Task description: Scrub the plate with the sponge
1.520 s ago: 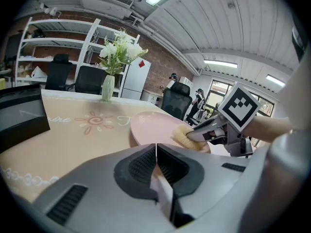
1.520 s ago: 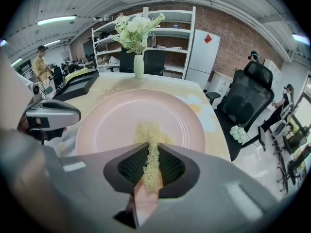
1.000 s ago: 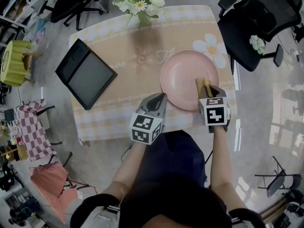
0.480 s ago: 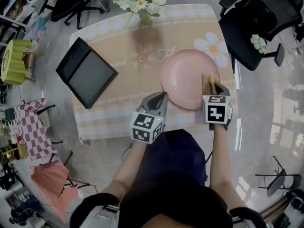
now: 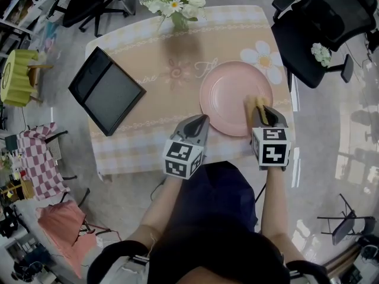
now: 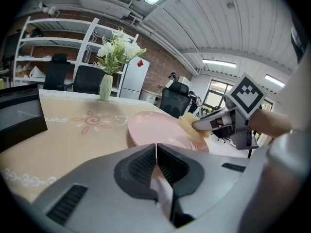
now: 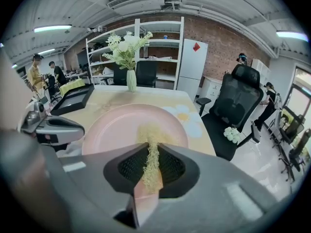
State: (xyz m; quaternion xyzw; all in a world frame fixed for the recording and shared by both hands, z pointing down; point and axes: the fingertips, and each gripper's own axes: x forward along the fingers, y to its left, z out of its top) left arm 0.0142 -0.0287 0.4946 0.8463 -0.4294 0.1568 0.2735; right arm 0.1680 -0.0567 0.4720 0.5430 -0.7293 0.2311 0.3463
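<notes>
Squeezing the yellow sponge (image 7: 151, 132) between your right gripper's (image 5: 262, 108) jaws, you have it on the pink plate's (image 5: 228, 90) near right side, so most of the plate looks left to rub, while your left gripper (image 5: 202, 119) waits beside it, jaws pressed together with nothing in them.

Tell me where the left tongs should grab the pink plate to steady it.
Probably the near-left rim of the plate, coming in low from the person's side. It lies flat, so only the rim offers a lip to pinch, and the sponge in the right tongs occupies the right side.
</notes>
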